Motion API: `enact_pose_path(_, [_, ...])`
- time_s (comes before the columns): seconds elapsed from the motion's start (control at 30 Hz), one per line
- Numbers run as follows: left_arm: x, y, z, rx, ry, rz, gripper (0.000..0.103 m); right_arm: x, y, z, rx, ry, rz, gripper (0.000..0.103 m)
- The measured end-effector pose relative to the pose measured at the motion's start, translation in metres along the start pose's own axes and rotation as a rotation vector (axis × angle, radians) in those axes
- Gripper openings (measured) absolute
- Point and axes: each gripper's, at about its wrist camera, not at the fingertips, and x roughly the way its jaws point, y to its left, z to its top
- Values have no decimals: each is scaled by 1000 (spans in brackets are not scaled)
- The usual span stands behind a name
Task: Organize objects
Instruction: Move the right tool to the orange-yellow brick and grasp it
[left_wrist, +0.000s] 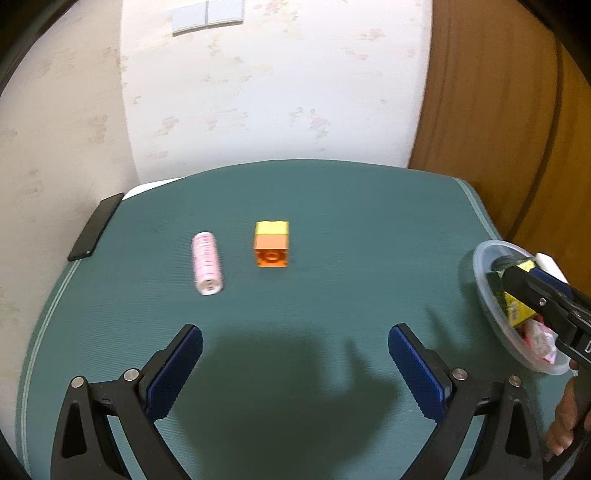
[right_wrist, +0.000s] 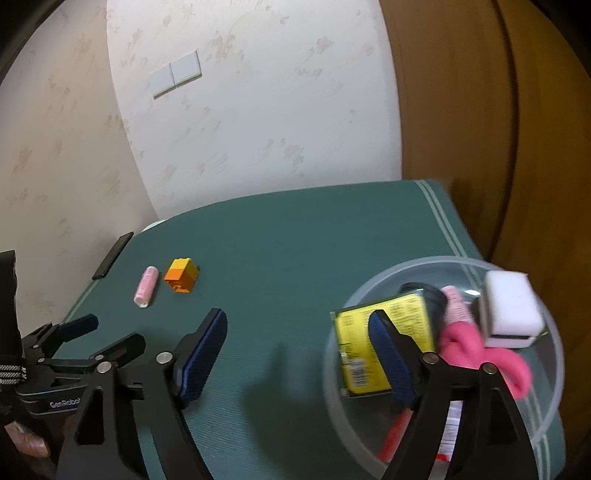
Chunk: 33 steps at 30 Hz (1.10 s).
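A pink spool (left_wrist: 207, 263) lies on the green mat next to a yellow-and-orange block (left_wrist: 272, 243); both also show in the right wrist view, spool (right_wrist: 145, 286) and block (right_wrist: 181, 275). My left gripper (left_wrist: 295, 365) is open and empty, above the mat short of the two. A clear plastic bowl (left_wrist: 484, 258) at the right holds a yellow box (right_wrist: 384, 339), pink cloth (right_wrist: 480, 350), a white block (right_wrist: 511, 310) and other items. My right gripper (right_wrist: 299, 350) is open and empty at the bowl's left rim (right_wrist: 332, 332); it also shows in the left wrist view (left_wrist: 517, 280).
A black phone (left_wrist: 96, 227) lies at the mat's far left edge by the wall. A wooden door (left_wrist: 498, 110) stands behind the right side. The green mat (left_wrist: 369, 221) ends close to the bowl on the right.
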Motion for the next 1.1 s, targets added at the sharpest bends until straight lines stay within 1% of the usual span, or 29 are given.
enact_pose_path(0.03, [0,2,0,-1,2,7,102,3,2,1,4,7,5,86])
enact_pose_path(0.1, [2,10,1,-6,7,24,102,10,8,2,12,22,15,87])
enact_pose_path(0.3, [11,35,6,-31,22,63,102,29,28,5,-9,58,43,88])
enact_pose_path(0.57, [24,77,9,-120,49,99,102,60,66,10,-65,104,90,88])
enact_pose_path(0.87, [23,94,6,-131,33,226,102,96,113,17,-133,126,157,88])
enact_pose_path(1.1, [24,112,7,-177,41,251,102,126,139,22,-185,134,167,88])
